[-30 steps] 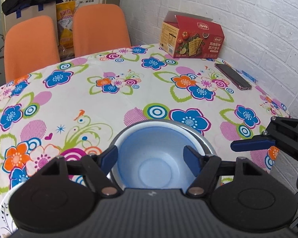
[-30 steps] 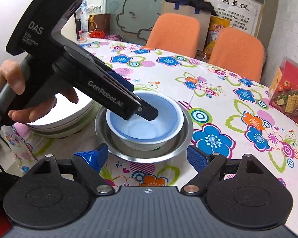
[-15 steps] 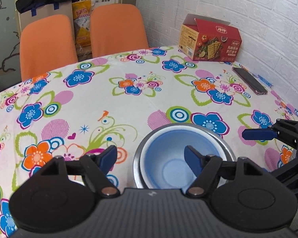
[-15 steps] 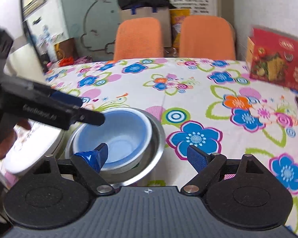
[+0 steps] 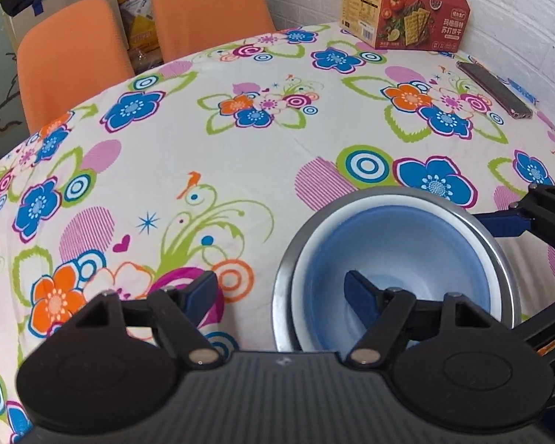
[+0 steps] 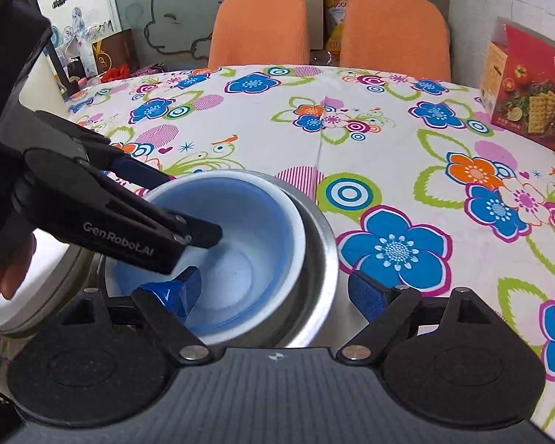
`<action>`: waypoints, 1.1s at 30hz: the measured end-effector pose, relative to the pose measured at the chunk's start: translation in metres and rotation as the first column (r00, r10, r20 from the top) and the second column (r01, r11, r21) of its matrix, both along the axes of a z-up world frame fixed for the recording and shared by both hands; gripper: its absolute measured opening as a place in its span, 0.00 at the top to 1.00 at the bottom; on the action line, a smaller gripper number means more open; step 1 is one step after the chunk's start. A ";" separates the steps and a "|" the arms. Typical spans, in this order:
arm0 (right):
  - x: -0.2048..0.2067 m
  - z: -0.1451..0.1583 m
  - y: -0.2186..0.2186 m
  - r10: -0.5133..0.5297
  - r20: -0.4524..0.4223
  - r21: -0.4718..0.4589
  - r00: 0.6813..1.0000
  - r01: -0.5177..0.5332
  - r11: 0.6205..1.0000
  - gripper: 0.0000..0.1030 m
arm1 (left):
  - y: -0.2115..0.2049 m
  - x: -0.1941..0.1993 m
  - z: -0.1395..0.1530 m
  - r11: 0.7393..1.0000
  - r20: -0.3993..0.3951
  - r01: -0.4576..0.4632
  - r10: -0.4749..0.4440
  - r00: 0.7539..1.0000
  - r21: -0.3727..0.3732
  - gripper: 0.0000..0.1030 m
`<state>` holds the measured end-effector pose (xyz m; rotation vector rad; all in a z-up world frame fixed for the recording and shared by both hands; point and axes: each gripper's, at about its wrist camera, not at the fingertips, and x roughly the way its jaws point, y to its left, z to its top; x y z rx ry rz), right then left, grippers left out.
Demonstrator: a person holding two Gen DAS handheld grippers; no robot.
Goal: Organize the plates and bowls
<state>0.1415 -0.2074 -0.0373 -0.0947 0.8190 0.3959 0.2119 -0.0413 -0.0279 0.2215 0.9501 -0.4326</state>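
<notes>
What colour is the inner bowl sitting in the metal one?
Light blue inside with a white rim; the inner bowl shows best in the right wrist view.

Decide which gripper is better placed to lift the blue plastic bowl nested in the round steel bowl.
Left, narrowly. Both are open astride the nested rims, but the left gripper has its inner finger further into the blue plastic bowl than the right gripper does, so it probably grips firmer.

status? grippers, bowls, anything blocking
Left gripper open, straddling the near-left rims. Right gripper open, straddling the right rims. Blue bowl nested in steel bowl. Nothing blocking.
</notes>
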 end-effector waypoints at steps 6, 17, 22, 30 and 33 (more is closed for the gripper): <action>0.008 -0.009 0.006 -0.018 -0.038 -0.032 0.999 0.017 0.999 0.25 | -0.003 0.004 -0.002 0.999 -0.011 0.047 -0.047 0.999 -0.017 0.26; 0.000 -0.013 0.009 -0.099 0.036 0.017 0.994 0.099 0.995 0.23 | 0.004 0.008 -0.007 0.996 -0.040 0.053 -0.056 0.998 -0.070 0.23; -0.004 -0.016 0.009 -0.122 0.062 0.031 0.991 0.120 0.992 0.23 | 0.006 0.010 -0.008 0.996 -0.044 0.044 -0.048 0.998 -0.075 0.20; -0.009 -0.014 0.016 -0.184 0.049 0.051 0.982 0.181 0.982 0.23 | 0.001 0.011 -0.009 0.998 -0.054 0.051 -0.053 0.997 -0.042 0.13; -0.015 -0.015 0.013 -0.200 0.042 0.105 0.979 0.195 0.975 0.23 | 0.001 0.014 -0.009 0.998 -0.069 0.057 -0.060 0.996 -0.041 0.13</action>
